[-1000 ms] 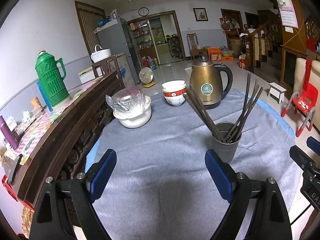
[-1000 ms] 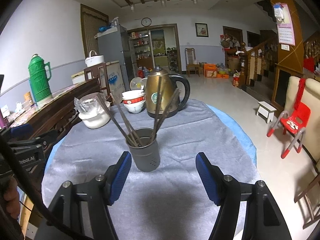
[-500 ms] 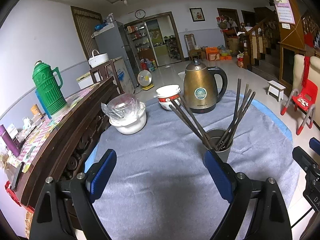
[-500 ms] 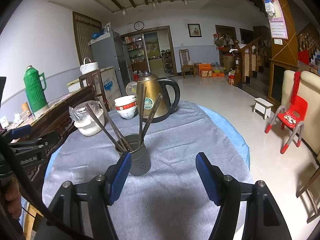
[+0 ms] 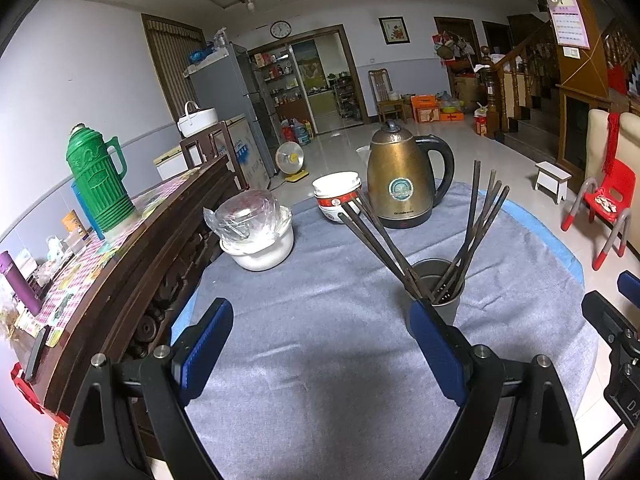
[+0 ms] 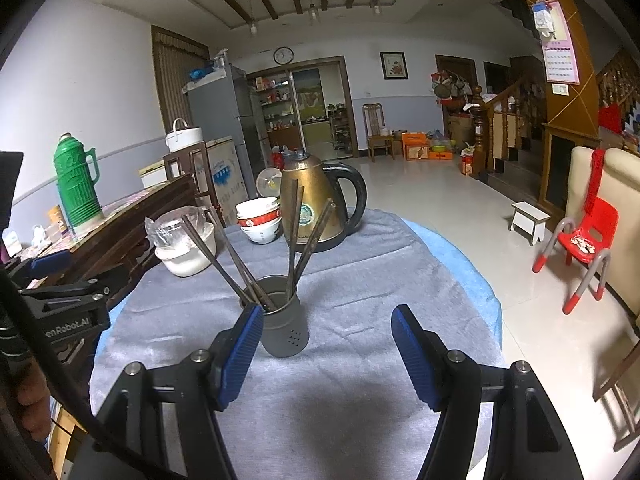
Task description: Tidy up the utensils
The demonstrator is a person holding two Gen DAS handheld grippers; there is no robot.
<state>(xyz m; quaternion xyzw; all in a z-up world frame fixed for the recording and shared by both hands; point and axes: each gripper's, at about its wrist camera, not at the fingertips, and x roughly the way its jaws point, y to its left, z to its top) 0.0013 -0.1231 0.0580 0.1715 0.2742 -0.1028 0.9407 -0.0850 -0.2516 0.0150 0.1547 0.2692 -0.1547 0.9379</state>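
The gray cup (image 6: 282, 328) of chopsticks (image 6: 294, 236) is standing on the gray cloth (image 6: 352, 380). The left claw (image 5: 320, 344) is hiding its side. Both claws are gaping wide, holding nothing. The kettle (image 6: 316, 208) label is too blurry to read.

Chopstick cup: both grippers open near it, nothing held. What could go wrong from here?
1. The chopsticks splay in two leaning bunches from the small grey cup; pulling one sideways could tip the cup.
2. The right gripper has its left finger beside the cup wall, so closing or swinging may knock it.
3. The cup stands on a wrinkled grey cloth; a snagged fold might drag it toward the kettle and stacked bowls. The left gripper is empty too.
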